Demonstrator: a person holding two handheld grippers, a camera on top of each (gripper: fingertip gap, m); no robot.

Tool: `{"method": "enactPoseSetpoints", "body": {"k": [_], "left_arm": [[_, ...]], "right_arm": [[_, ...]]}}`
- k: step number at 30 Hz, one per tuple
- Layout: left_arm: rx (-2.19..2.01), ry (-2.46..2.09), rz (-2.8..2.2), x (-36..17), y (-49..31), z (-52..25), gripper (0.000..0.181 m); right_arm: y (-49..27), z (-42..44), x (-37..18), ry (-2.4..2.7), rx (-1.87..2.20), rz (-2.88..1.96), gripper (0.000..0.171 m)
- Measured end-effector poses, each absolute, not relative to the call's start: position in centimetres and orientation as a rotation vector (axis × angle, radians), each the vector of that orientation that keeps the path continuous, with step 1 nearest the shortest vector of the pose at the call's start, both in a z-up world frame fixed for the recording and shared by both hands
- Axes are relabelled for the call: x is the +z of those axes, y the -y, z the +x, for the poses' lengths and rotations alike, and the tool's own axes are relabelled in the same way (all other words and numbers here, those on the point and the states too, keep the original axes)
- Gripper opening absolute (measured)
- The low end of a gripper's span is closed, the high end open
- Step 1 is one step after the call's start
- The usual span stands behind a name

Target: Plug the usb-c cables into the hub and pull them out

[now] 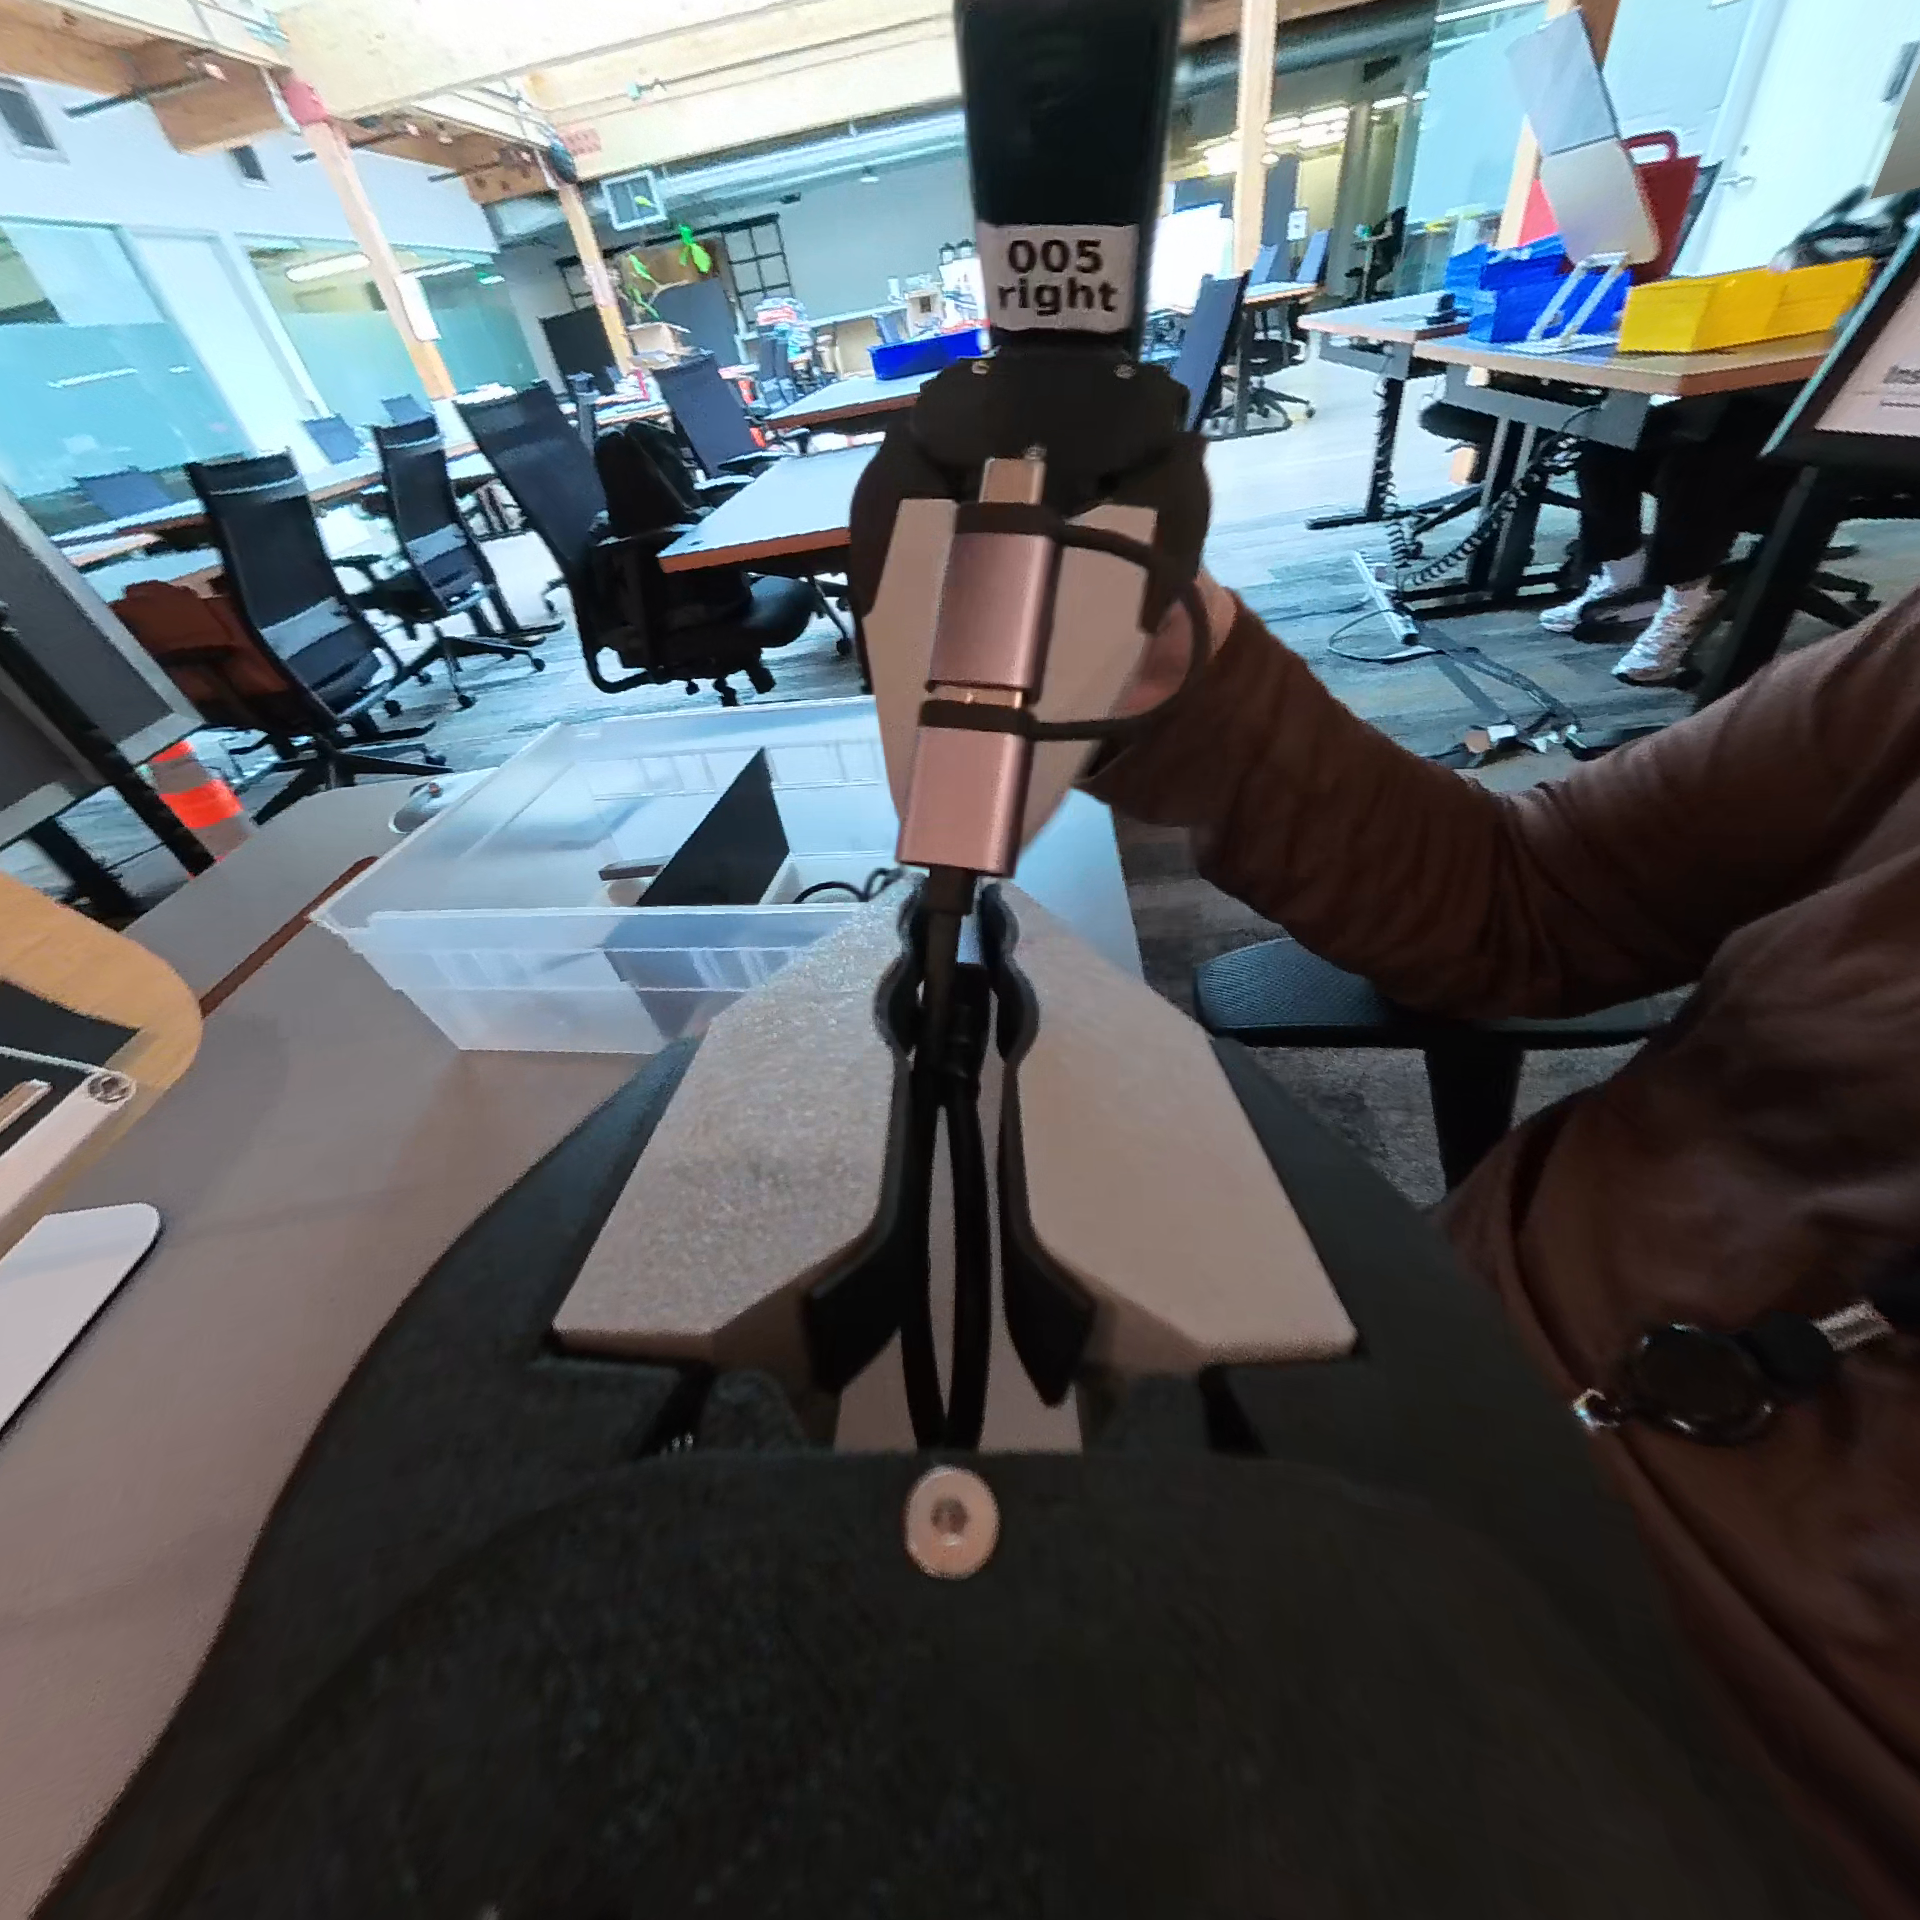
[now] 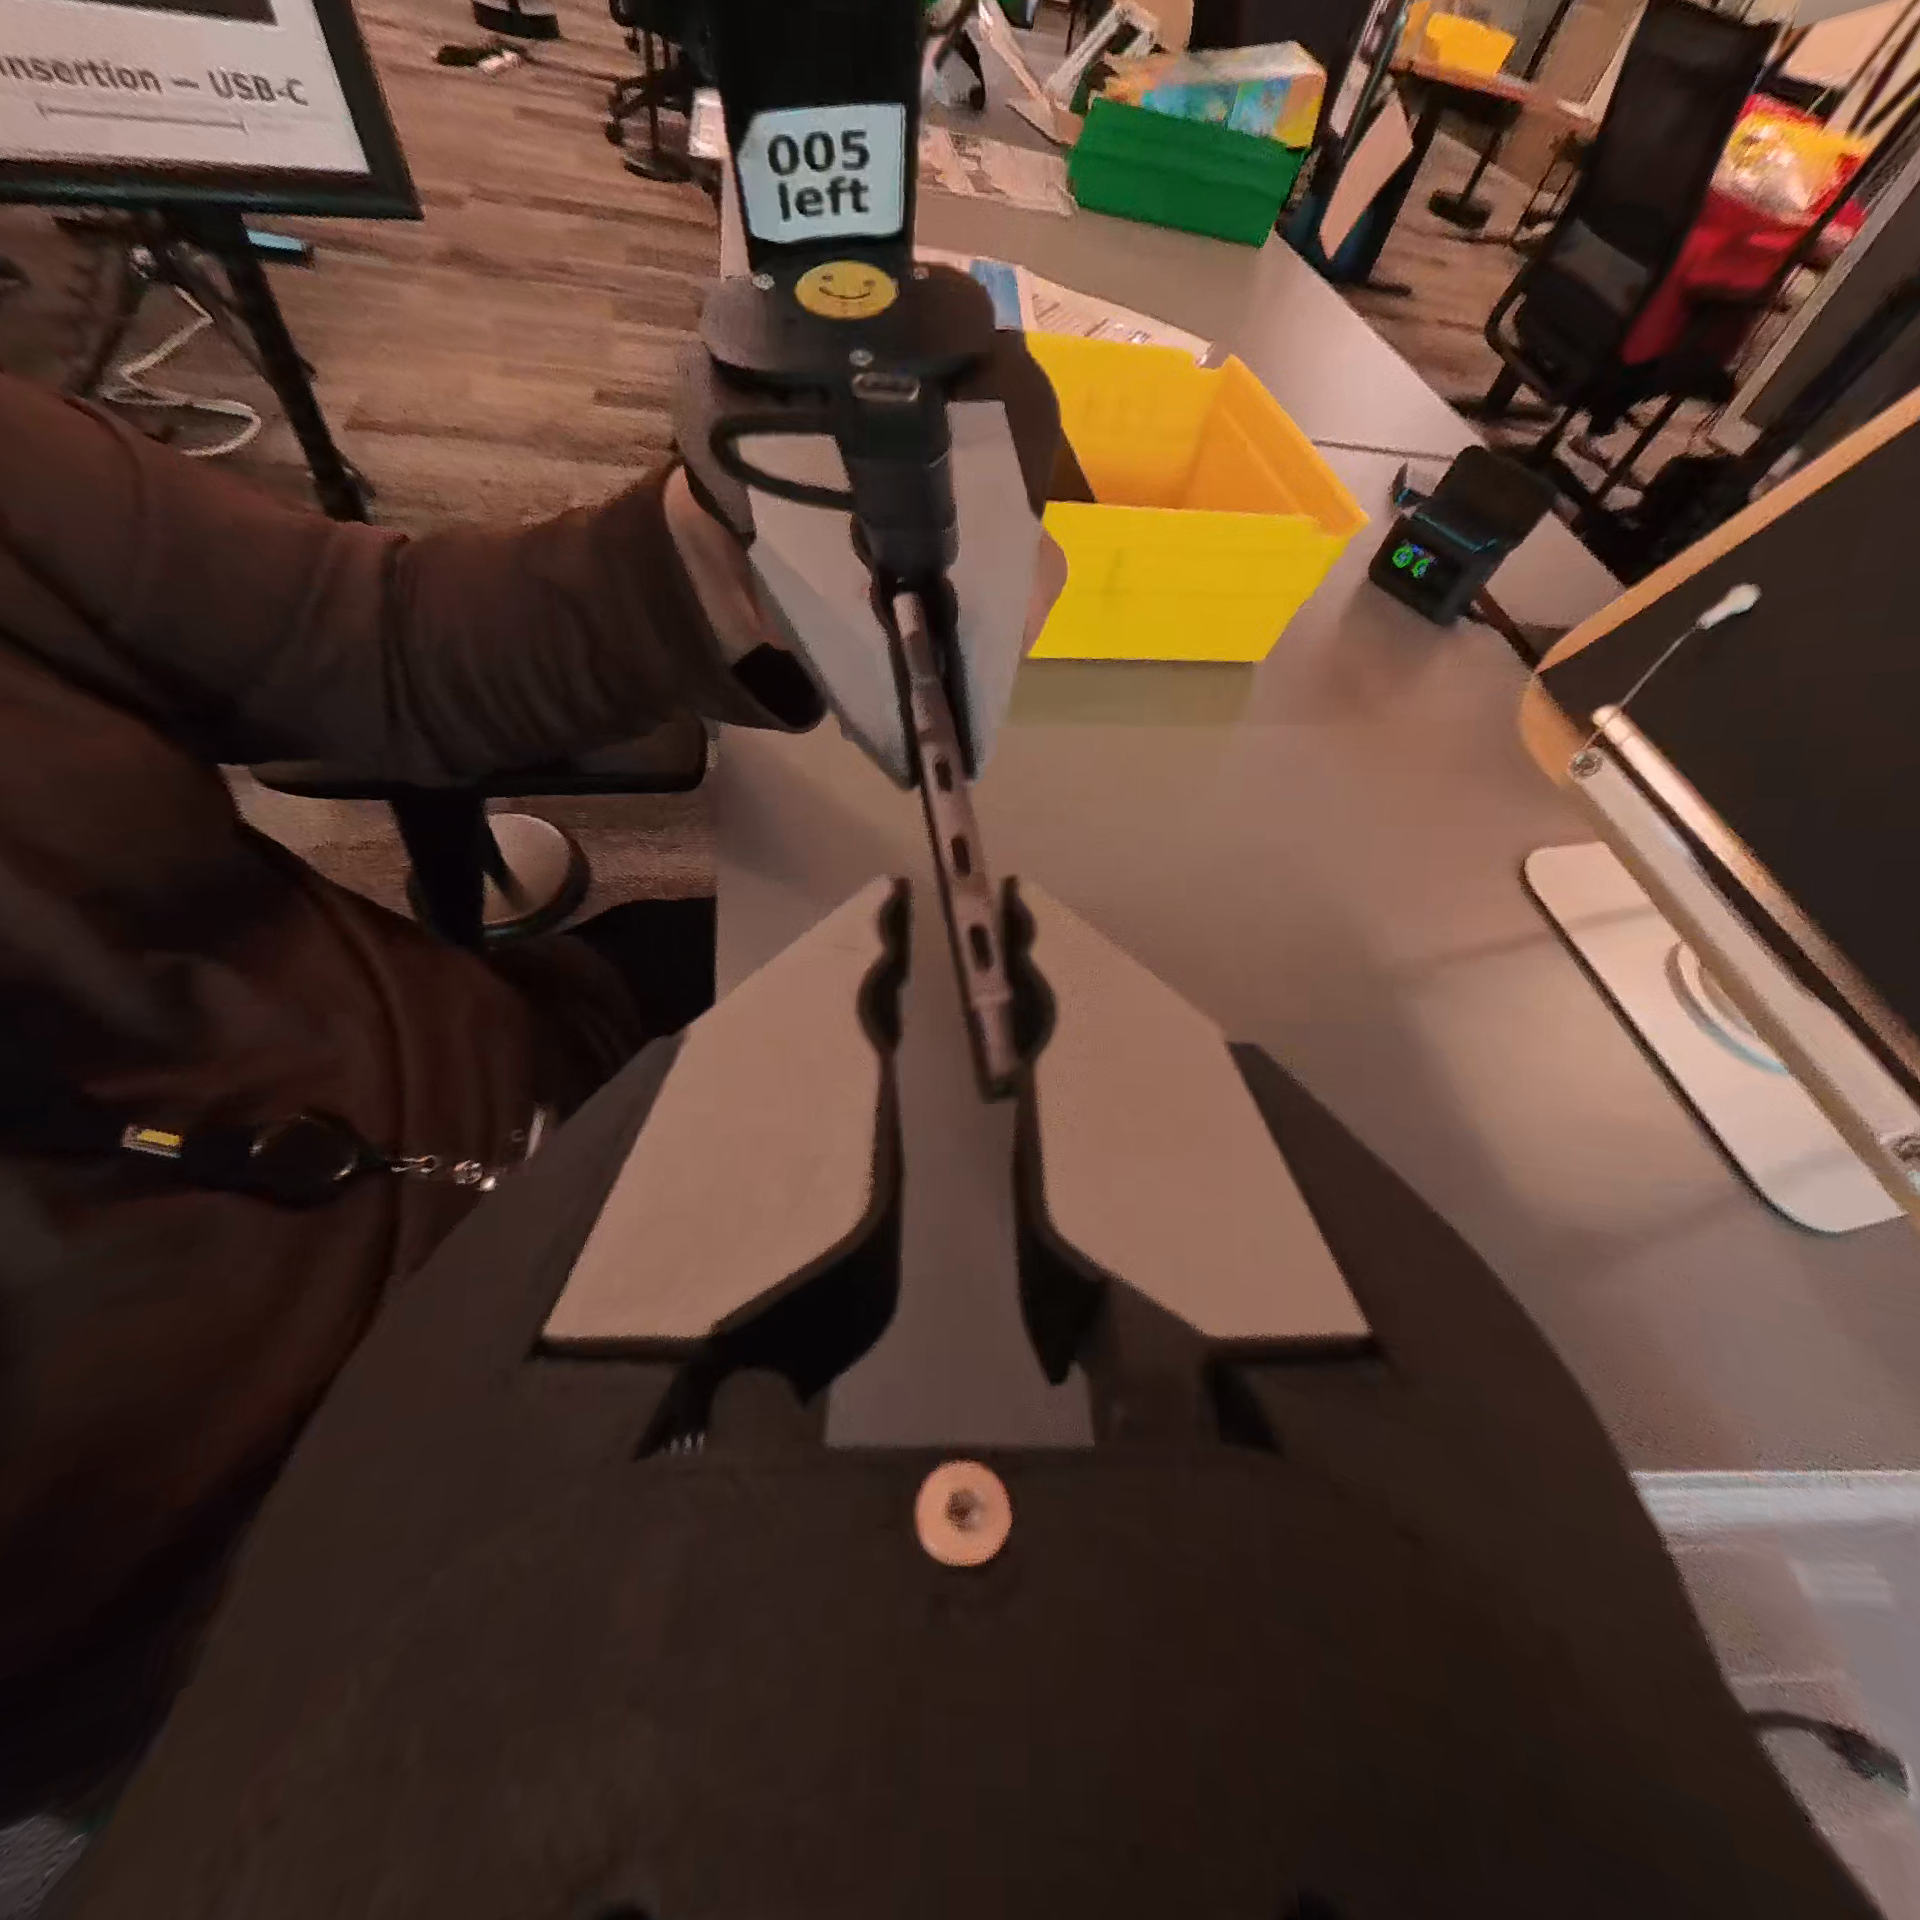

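Hub (image 1: 971,686) pinched in right gripper (image 2: 961,987) jaws; left gripper (image 1: 951,935) jaws clenched on black cable (image 1: 945,1039). Risk: angled approach, plug jams or bends; hub may twist in thin-edge grip.

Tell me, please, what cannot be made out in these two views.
- Plug seating in the hub: left wrist view, the left tool covers the joint; right wrist view, blurred.
- Far end of the cable: left wrist view, runs under the tool's body.
- Screen of the black device: right wrist view, too small.
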State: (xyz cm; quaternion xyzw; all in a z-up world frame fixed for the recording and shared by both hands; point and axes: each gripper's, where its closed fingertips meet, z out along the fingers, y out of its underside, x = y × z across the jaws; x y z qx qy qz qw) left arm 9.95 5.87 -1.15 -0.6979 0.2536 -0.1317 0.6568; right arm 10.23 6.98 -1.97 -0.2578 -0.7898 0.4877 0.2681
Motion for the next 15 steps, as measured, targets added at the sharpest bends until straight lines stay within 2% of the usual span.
{"method": "enactPoseSetpoints", "body": {"k": [1, 10, 15], "left_arm": [[-0.301, -0.578, -1.585, -1.3, -5.9, 10.1, 0.007], [-0.249, -0.558, -1.648, -2.4, -6.9, 10.0, 0.009], [-0.190, -0.308, -1.644, -0.9, -7.3, 6.3, 0.036]], "right_arm": [[-6.8, 10.0, -2.1, 2.130, 1.291, -0.681, 0.007], [-7.2, 8.9, -4.7, 2.203, 1.022, -0.698, 0.009], [-11.3, 8.8, -3.5, 2.091, 0.921, -0.797, 0.006]]}}
